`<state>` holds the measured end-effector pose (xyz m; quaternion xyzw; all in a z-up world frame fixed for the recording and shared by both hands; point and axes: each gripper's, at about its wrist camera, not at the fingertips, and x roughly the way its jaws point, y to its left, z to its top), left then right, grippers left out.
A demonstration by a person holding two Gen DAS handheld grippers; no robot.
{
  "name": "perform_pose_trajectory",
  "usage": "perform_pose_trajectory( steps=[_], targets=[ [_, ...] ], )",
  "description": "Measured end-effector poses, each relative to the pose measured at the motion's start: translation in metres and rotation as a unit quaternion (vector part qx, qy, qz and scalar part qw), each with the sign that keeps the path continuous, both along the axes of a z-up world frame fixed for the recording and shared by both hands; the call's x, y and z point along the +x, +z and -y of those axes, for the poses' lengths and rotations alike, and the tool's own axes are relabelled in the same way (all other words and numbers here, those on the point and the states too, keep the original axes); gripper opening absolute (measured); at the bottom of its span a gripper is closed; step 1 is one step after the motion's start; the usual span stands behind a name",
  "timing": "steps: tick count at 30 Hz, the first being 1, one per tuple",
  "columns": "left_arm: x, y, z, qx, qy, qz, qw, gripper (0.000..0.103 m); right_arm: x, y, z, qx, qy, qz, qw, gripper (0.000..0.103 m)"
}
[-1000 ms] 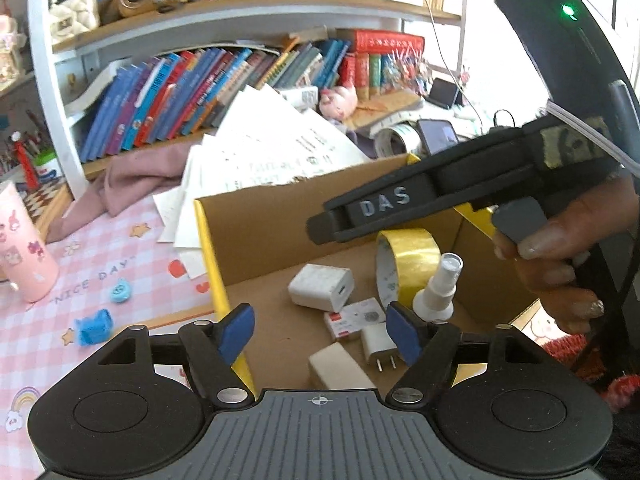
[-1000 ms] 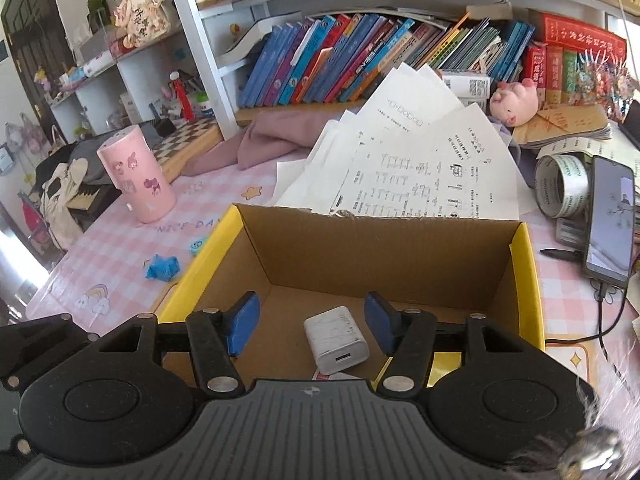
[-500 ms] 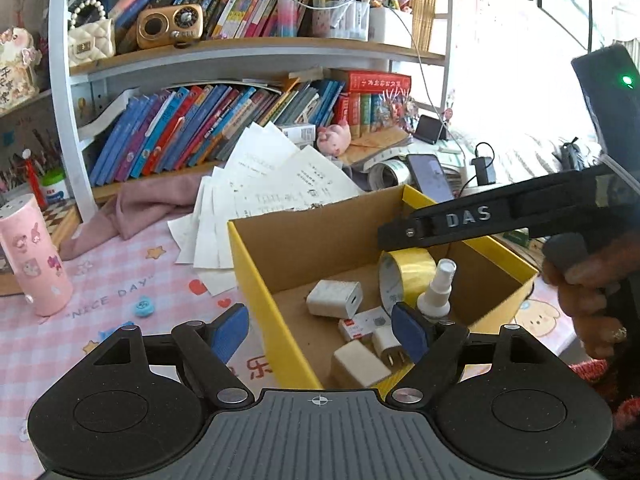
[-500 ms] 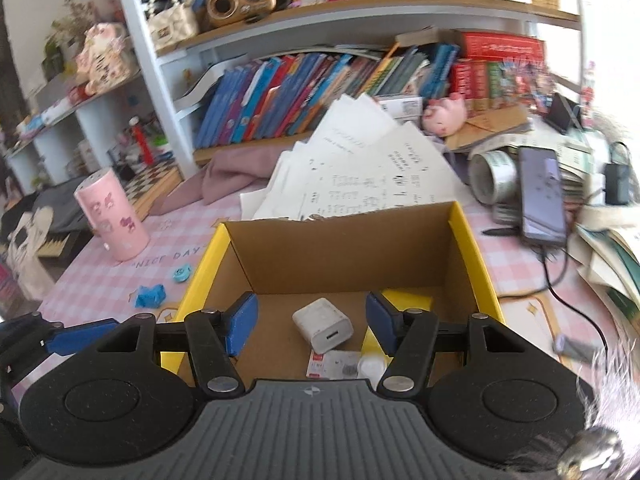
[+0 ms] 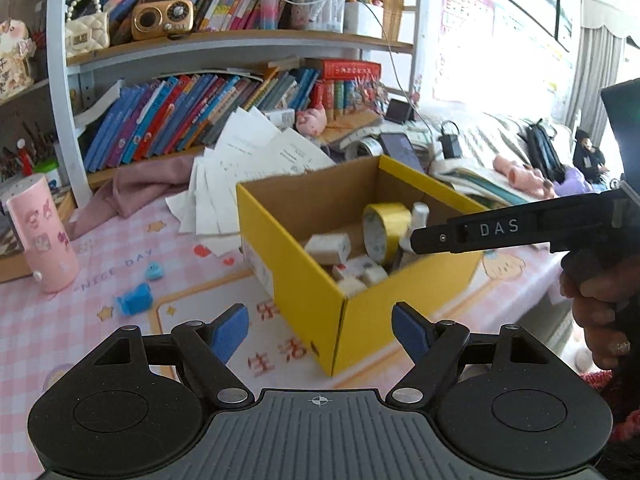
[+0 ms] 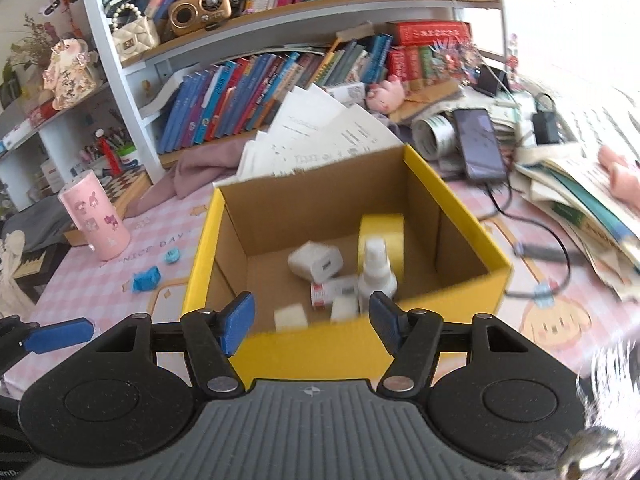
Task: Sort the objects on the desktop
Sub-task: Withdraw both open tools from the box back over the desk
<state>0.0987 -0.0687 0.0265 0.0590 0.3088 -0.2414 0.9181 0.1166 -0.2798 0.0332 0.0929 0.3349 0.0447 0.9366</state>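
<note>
Box (image 6: 452, 204), yellow outside and bare cardboard inside, stands open-topped on the pink checked desk mat (image 5: 48, 320). Inside it lie a white charger (image 6: 316, 262), a spray bottle (image 6: 376, 270) standing upright, a yellow tape roll (image 6: 382, 232) on edge behind the bottle, a red-and-white packet (image 6: 334, 290) and two pale blocks near the front wall; motion blur keeps those blocks from being identified. In the left wrist view the front wall of the box cuts off the lower contents.

Left gripper (image 5: 320, 328) hovers short of the box's near corner, jaws wide, nothing between them. Right gripper (image 6: 312, 320) hangs above the near wall of the box; its jaws have just been opening, stand at a middling gap, and nothing is between the pads. A hand (image 5: 600, 312) holds the right gripper's handle at the right edge of the left wrist view.

Left of the box, apart from it, lie a blue toy (image 6: 146, 280) and a small blue disc (image 6: 171, 257). A pink cup (image 6: 96, 216) stands further left. Papers (image 6: 320, 136) fan out behind the box, their print illegible. A phone (image 6: 478, 144) lies to the right, on a cable.
</note>
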Motion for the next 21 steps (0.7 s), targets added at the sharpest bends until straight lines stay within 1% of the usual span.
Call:
perform_pose_trajectory(
  steps=[4,6,10,15,21],
  targets=[
    [-0.014,-0.009,-0.011,0.016,-0.009,-0.016,0.9997,0.081,-0.023,-0.010,-0.013,-0.001,-0.016,-0.015,1.000,0.062],
    [-0.019,-0.014,-0.018,0.027,-0.005,-0.029,0.9992,0.081,-0.032,-0.016,-0.022,-0.001,-0.017,-0.025,1.000,0.063],
    [-0.027,-0.022,-0.036,0.034,0.013,-0.053,0.9979,0.081,-0.043,-0.025,-0.041,0.000,-0.008,-0.048,0.999,0.063],
    [-0.040,-0.027,-0.062,0.029,0.048,-0.071,0.9959,0.081,-0.049,-0.032,-0.070,-0.005,0.028,-0.067,0.997,0.065],
    [-0.052,-0.027,-0.091,0.019,0.103,-0.072,0.9919,0.081,-0.050,-0.033,-0.105,-0.024,0.085,-0.070,0.994,0.067]
  ],
)
